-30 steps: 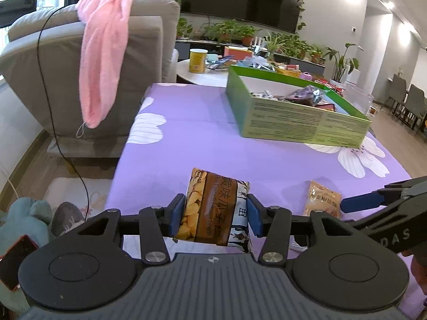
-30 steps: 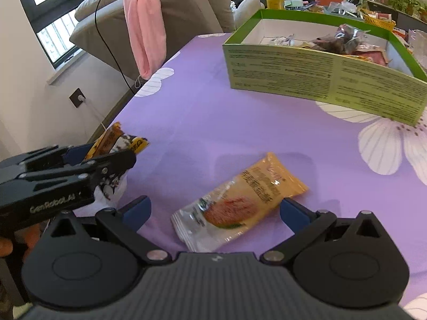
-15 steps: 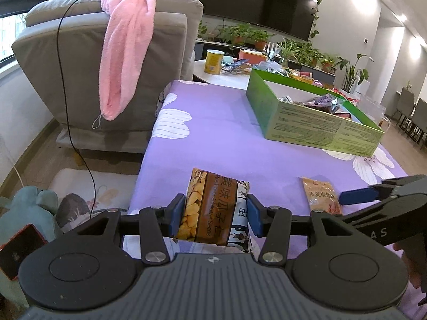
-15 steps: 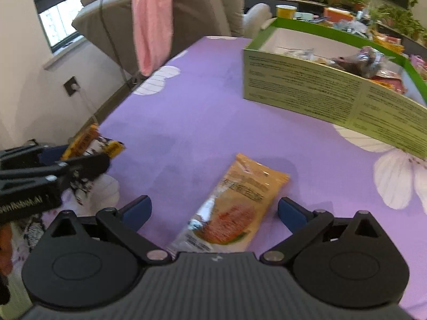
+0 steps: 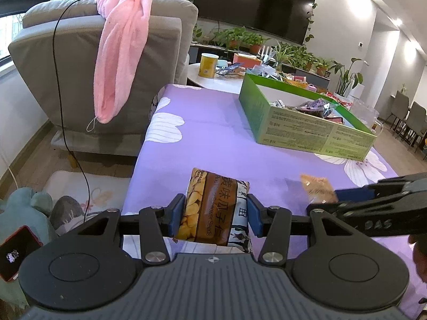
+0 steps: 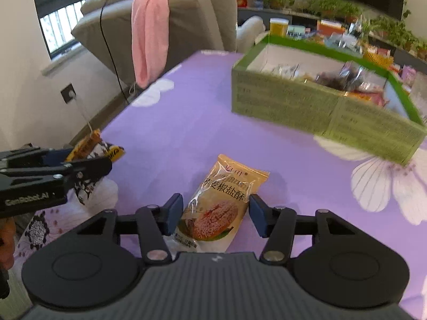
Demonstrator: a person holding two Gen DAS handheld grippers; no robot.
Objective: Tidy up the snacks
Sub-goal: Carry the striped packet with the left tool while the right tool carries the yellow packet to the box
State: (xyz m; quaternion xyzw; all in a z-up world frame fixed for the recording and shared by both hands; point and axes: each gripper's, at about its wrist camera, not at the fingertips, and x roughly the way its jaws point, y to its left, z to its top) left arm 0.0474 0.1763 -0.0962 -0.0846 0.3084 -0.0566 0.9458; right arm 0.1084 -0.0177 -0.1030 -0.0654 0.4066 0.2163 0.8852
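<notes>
With left tongs (image 5: 215,210) clamped on the sunflower seed packet (image 5: 213,208), close right tongs (image 6: 216,214), parted astride the sesame cracker packet (image 6: 220,205) lying on the purple worktop (image 6: 192,122), squarely across its middle, then carry toward the green box (image 6: 315,104)

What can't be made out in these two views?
- Left wrist: lower end of the sunflower seed packet, hidden behind the left hand-held gripper.
- Left wrist: yellow biscuit packet, motion-blurred and partly covered by the right hand-held gripper.
- Right wrist: contents of the green box, blurred.
</notes>
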